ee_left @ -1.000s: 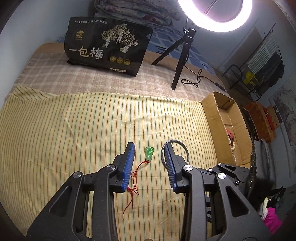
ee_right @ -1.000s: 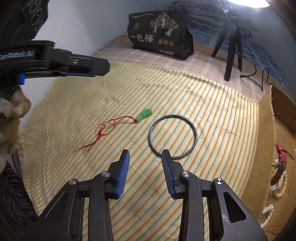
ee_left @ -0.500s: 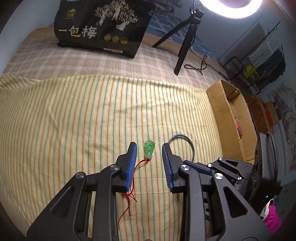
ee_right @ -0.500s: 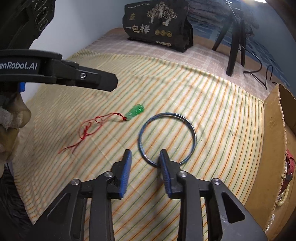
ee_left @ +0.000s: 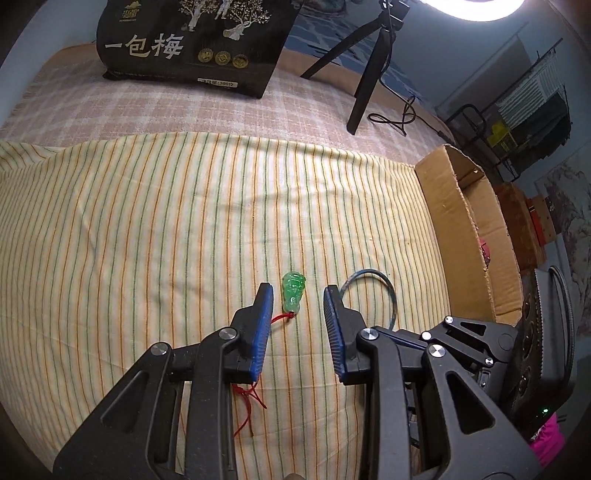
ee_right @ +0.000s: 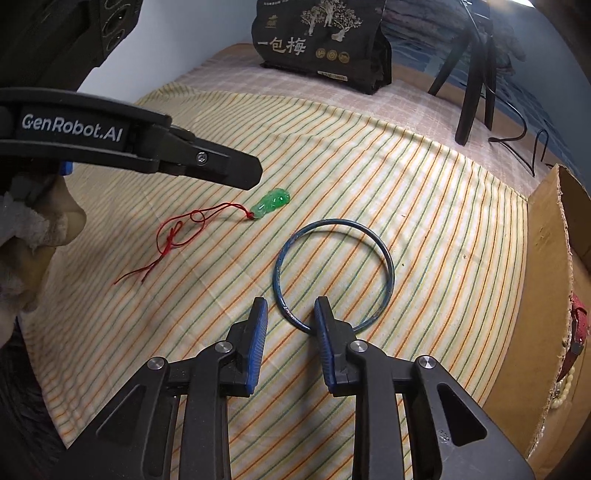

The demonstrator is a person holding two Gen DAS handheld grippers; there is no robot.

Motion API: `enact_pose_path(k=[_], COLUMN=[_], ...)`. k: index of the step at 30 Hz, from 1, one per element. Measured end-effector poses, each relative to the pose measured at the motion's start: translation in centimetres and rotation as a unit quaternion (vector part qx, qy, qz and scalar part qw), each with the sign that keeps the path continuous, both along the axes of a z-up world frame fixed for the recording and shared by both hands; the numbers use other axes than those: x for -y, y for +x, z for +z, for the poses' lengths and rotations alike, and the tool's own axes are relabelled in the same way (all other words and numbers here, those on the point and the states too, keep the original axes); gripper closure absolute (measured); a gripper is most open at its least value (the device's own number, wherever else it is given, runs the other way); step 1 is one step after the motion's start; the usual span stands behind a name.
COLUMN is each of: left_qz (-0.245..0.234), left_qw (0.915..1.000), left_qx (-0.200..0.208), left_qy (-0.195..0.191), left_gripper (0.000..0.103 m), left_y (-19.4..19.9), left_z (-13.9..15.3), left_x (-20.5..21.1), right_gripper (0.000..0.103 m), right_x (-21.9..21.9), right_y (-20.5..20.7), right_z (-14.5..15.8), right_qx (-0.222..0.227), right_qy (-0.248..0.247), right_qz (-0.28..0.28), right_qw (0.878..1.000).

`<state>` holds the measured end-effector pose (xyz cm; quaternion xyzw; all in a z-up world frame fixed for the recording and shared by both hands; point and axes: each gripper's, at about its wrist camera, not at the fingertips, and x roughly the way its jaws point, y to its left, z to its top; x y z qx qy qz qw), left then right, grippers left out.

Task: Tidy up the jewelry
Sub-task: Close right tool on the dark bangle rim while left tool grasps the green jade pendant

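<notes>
A bed fills both views, spread with a thin yellow cloth [ee_left: 147, 240] woven in green and orange stripes; beyond it lies a pinkish checked blanket [ee_left: 110, 107]. At the far edge stands a glossy black snack bag [ee_left: 192, 40] printed with pale trees and white characters, and right of it a black tripod [ee_left: 369, 74] under a glowing ring light [ee_left: 476, 7], with a cable looping across the blanket. A blue-grey wall runs behind, and a wire rack stands far right.

On the right edge of the cloth sits an open corrugated cardboard box [ee_left: 454, 229] with ragged flaps; in the right wrist view a red strap [ee_right: 577, 328] and pale beads show inside it.

The left gripper [ee_left: 298, 295] has sunk lower than a second ago, and its ribbed blue pads have narrowed to a small gap with the glassy green pendant [ee_left: 293, 290] just ahead between the tips, untouched. The pendant's thin red cord [ee_right: 177, 236] trails toward the near left in a knotted loop.

The right gripper [ee_right: 290, 310] has also narrowed; its tips straddle the near rim of the thin blue metal bangle [ee_right: 332, 273], which lies flat, near right of the pendant and not touching it. The pads stand clear of the wire.
</notes>
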<state>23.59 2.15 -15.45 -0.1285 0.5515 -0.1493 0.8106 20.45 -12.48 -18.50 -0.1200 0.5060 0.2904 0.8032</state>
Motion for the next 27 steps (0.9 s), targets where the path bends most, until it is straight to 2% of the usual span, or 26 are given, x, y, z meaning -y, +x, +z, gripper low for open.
enact_pose_path(k=[7, 9, 12, 15, 19, 23, 25, 27], left_qz=[-0.004, -0.008, -0.022, -0.034, -0.042, -0.052, -0.053, -0.053], left_qw=[1.0, 1.0, 0.9996, 0.9984, 0.996, 0.9941, 0.9938, 0.9933], left_qx=[-0.002, -0.001, 0.008, 0.012, 0.011, 0.016, 0.017, 0.021], left_qy=[-0.006, -0.004, 0.018, 0.044, 0.078, 0.094, 0.096, 0.101], left_gripper=[0.075, 0.075, 0.075, 0.075, 0.075, 0.075, 0.075, 0.075], left_y=[0.0, 0.0, 0.0, 0.1, 0.4, 0.8, 0.9, 1.0], left_z=[-0.3, -0.4, -0.4, -0.8, -1.8, -2.1, -2.2, -2.5], left_x=[-0.3, -0.1, 0.7, 1.5, 2.4, 3.0, 3.3, 3.4], right_gripper=[0.08, 0.086, 0.093, 0.095, 0.095, 0.095, 0.091, 0.082], right_x=[-0.2, 0.1, 1.1, 1.8, 2.3, 2.6, 2.9, 3.0], right_y=[-0.7, -0.8, -0.5, -0.5, -0.8, -1.0, -0.9, -0.9], right_z=[-0.1, -0.2, -0.3, -0.3, -0.1, 0.0, 0.1, 0.0], right_qx=[0.005, 0.005, -0.009, -0.017, -0.02, -0.022, -0.027, -0.035], right_qy=[-0.017, -0.019, -0.003, 0.002, 0.005, 0.013, 0.024, 0.037], right_qz=[0.009, -0.004, -0.028, -0.041, -0.045, -0.037, -0.035, -0.03], right_qw=[1.0, 1.0, 1.0, 0.999, 0.999, 0.999, 0.999, 0.998])
